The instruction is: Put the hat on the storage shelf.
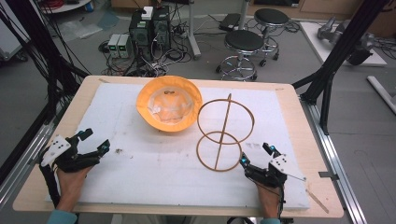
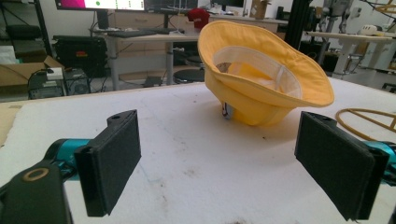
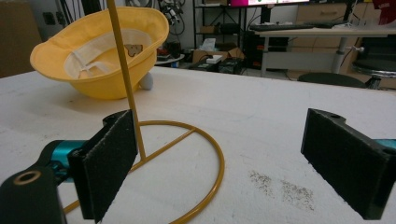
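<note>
Yellow hat (image 1: pixel 169 103) lying brim-up at far centre of white mat (image 1: pixel 140 177), wire stand (image 1: pixel 224 135) just beside it. Left gripper (image 1: pixel 95 140) and right gripper (image 1: pixel 254 155) both gaping wide, resting near. Risk: soft brim folding under pinch; light stand tipping if nudged.

Two black handheld grippers, left gripper (image 1: pixel 95 142) and right gripper (image 1: pixel 256 155), each carry teal fittings behind flat, dark, rough-faced jaw pads, a pale grey three-cornered plate on top and a trailing black cable, while what appears to be a teal sleeve (image 1: pixel 60 217) covers the person's left wrist.
</note>
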